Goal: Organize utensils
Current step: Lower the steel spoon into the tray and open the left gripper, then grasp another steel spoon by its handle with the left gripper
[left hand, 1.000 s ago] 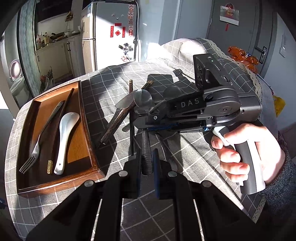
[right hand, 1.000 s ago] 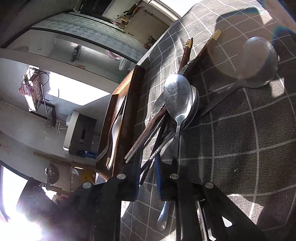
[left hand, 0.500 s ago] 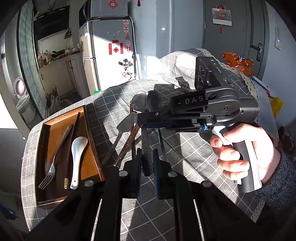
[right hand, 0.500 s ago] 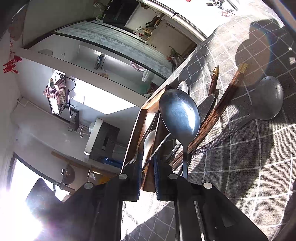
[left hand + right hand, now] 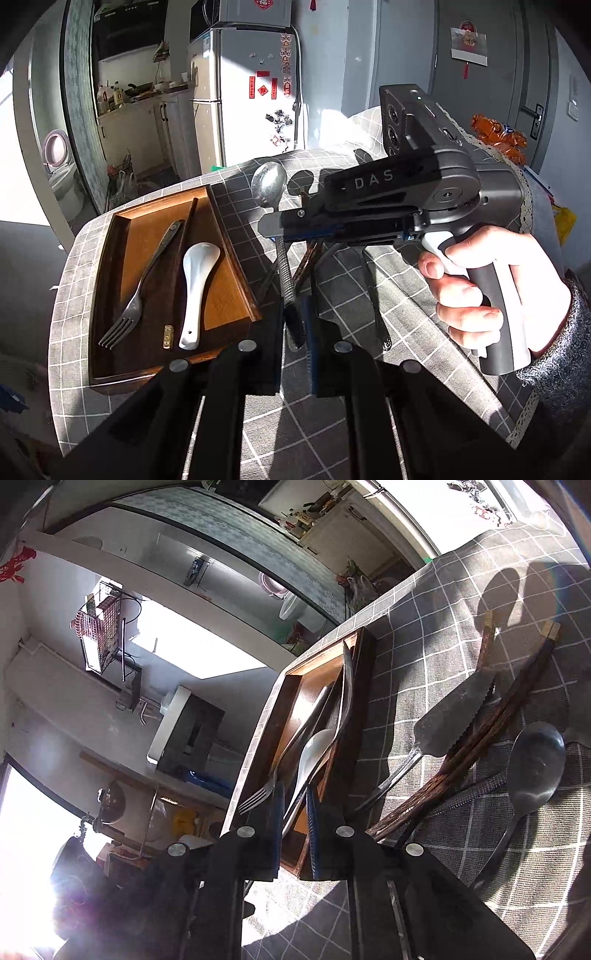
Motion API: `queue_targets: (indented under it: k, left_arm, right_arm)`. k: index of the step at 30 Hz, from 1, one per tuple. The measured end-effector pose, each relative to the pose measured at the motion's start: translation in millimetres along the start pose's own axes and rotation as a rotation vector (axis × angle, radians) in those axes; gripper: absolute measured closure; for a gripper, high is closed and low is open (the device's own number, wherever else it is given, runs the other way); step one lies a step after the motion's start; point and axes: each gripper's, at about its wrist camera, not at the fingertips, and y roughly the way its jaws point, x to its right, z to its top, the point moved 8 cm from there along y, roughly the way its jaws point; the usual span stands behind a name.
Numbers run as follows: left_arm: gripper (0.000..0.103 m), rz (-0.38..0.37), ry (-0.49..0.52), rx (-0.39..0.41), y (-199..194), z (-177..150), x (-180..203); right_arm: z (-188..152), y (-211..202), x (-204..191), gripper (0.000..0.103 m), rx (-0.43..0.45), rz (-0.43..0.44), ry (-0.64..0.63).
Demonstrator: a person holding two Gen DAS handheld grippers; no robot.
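Left wrist view: my left claw [image 5: 295, 325] is clamped on a ribbed utensil handle [image 5: 283, 266], lifted off the tabletop. Just beyond, my right claw [image 5: 267, 226], in my right hand [image 5: 491, 288], is closed on a metal spoon [image 5: 269, 182], bowl upward. To the left, a wooden tray [image 5: 232, 254] holds a fork [image 5: 140, 291] and a white spoon [image 5: 195, 284]. A knife [image 5: 454, 716] and chopsticks [image 5: 491, 731] lie on the checked cloth [image 5: 70, 302].

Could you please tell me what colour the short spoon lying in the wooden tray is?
White; the spoon shows best in the left wrist view.
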Motion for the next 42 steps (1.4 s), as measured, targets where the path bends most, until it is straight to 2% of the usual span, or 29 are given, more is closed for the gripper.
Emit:
queue_targets:
  k: [6,10,12,14,16,19,20,21,22,23,25,29,33,38,42]
  left_arm:
    - [0.093,0.057,-0.084,-0.023,5,-14,-60]
    - [0.093,0.07,-0.132,-0.041,15,-21,-89]
    - [0.094,0.073,-0.156,-0.048,21,-24,-99]
    - [0.094,0.069,-0.174,-0.059,26,-26,-108]
    - [0.092,0.075,-0.186,-0.066,30,-29,-117]
    - [0.09,0.086,-0.201,-0.072,35,-32,-120]
    - [0.08,0.089,-0.2,-0.071,34,-32,-119]
    - [0.072,0.091,-0.197,-0.065,32,-32,-115]
    - [0.057,0.09,-0.188,-0.055,29,-31,-110]
    - [0.047,0.09,-0.173,-0.042,26,-30,-104]
    - [0.043,0.088,-0.134,-0.025,21,-26,-86]
    - [0.042,0.032,-0.083,-0.018,20,-21,-42]
    - [0.042,-0.037,-0.038,-0.02,33,-16,5]
    - [0.041,-0.1,0.004,-0.039,56,-8,51]
    - [0.042,-0.129,0.007,-0.056,70,-5,72]
  right_arm:
    - [9,72,-14,0.091,-0.083,-0.038,-0.03]
    - [13,99,-12,0.092,-0.112,-0.067,-0.025]
    - [15,101,-15,0.088,-0.115,-0.058,-0.019]
    - [16,95,-18,0.074,-0.103,-0.046,-0.014]
    - [15,88,-24,0.066,-0.094,-0.039,-0.027]
    - [15,72,-28,0.065,-0.082,-0.04,-0.039]
    - [15,63,-28,0.065,-0.075,-0.041,-0.043]
    - [16,54,-29,0.065,-0.061,-0.048,-0.053]
    - [17,41,-28,0.063,-0.048,-0.063,-0.074]
    - [18,27,-25,0.06,-0.032,-0.086,-0.097]
    - [19,-4,-15,0.058,0.004,-0.131,-0.126]
    - [23,-62,23,0.058,0.065,-0.207,-0.109]
    - [19,-98,67,0.058,0.089,-0.286,-0.07]
    - [13,-110,99,0.06,0.068,-0.299,-0.037]
    - [14,-99,106,0.063,0.039,-0.336,-0.072]
